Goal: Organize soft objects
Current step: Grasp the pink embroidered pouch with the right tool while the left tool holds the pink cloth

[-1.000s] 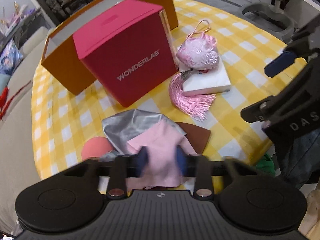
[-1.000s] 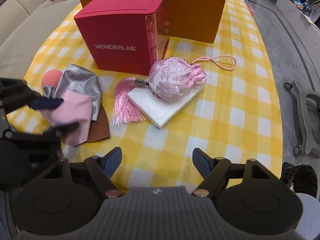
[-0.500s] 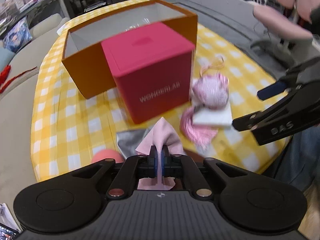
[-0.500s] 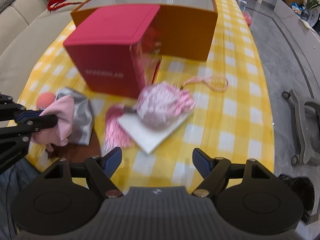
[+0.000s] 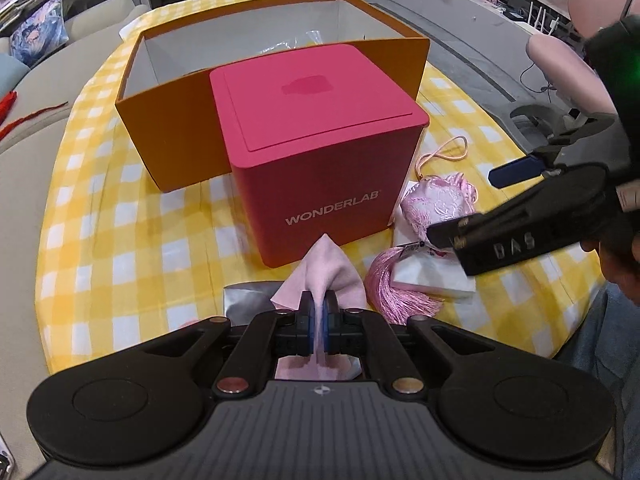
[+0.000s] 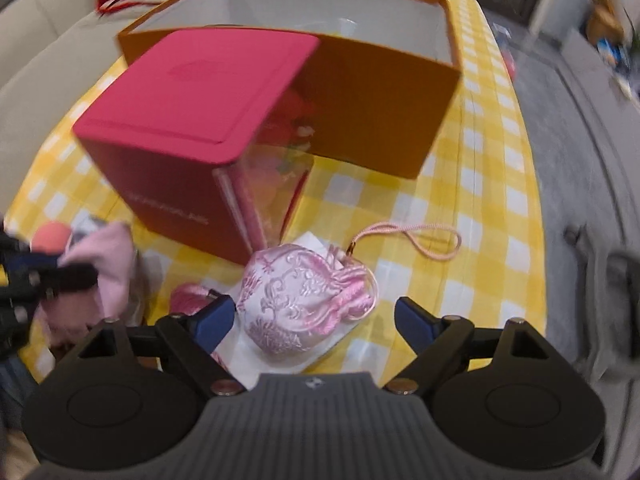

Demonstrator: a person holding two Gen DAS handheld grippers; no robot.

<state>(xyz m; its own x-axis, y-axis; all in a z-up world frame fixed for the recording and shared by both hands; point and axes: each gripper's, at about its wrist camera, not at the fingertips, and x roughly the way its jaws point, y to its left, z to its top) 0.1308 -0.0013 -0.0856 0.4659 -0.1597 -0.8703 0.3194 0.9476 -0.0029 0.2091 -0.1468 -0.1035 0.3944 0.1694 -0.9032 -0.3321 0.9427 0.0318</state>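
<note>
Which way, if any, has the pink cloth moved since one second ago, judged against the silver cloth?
Yes. The pink cloth, pinched in the left gripper, has risen off the silver cloth, which stays on the table.

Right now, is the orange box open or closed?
Open. The orange box has no lid on top; its pale inner walls show in both wrist views behind the red box.

A pale pink cloth (image 5: 328,272) was pinched upright and crumpled, a silver cloth (image 5: 248,300) lay flat beneath, and a pink brocade pouch (image 6: 308,300) rested on a white pad (image 5: 436,280).
</note>
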